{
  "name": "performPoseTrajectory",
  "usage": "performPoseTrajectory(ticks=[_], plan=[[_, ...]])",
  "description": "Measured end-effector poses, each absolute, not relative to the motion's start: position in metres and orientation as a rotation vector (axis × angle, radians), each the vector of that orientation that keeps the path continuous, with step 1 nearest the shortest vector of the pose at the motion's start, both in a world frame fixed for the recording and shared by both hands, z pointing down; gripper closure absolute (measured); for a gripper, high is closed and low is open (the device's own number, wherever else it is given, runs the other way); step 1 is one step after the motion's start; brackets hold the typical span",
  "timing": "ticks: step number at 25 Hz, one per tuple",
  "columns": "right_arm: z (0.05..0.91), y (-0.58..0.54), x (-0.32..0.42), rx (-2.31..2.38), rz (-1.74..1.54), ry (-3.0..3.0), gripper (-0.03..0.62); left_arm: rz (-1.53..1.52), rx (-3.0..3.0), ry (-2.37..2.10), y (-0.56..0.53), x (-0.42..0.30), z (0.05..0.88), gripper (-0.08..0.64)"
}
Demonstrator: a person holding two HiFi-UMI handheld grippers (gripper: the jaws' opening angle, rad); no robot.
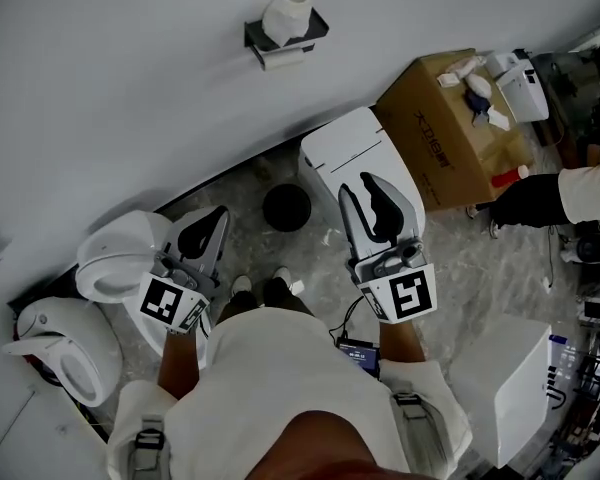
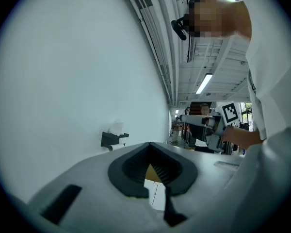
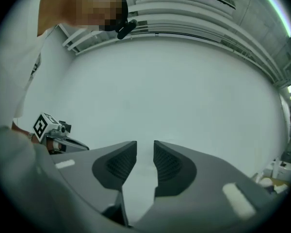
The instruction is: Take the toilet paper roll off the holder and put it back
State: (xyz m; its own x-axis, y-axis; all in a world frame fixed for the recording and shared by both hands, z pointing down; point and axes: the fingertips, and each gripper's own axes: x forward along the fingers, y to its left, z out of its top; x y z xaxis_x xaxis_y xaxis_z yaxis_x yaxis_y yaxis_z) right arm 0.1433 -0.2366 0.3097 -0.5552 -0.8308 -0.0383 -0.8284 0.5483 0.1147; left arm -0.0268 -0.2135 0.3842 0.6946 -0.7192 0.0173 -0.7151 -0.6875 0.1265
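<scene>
1. The toilet paper roll (image 1: 286, 16) sits on the black holder (image 1: 302, 34), which is fixed to the wall (image 1: 130, 88). It appears to stand on end, with its core opening facing up.
2. The right gripper (image 3: 145, 147) has its jaws a narrow gap apart, and nothing is between them. The roll lies ahead of it, higher up and off to its left. The right gripper view shows only bare wall, so this gripper is not aimed at the roll.
3. The left gripper (image 2: 150, 147) has its jaw tips together and holds nothing. The roll lies ahead of it and to its right, and the holder shows small beyond its jaws, just left of the tips.
4. Both grippers are well apart from the roll. The right one looks slightly nearer in the head view, but the margin is small.
5. Judgement: a sideways grasp across the upright roll suits its axis. The right gripper would have to open wider and swing left first.
</scene>
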Motion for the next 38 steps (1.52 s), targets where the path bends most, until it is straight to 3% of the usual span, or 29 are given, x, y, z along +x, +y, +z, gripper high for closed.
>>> performPoseTrajectory(ticks=[3, 11, 38], plan=[[0.307, -0.217, 0.142, 1.488, -0.171, -2.758, 0.525, -0.048, 2.794, -1.158, -0.207, -0.022, 0.381, 0.560], [0.300, -0.201, 0.142, 1.515, -0.148, -2.780, 0.591, -0.047, 2.816, -1.155, -0.196, -0.020, 0.373, 0.561], [0.311, -0.200, 0.127, 1.449, -0.108, -2.776, 0.595, -0.065, 2.840, -1.182, -0.196, -0.023, 0.361, 0.560]])
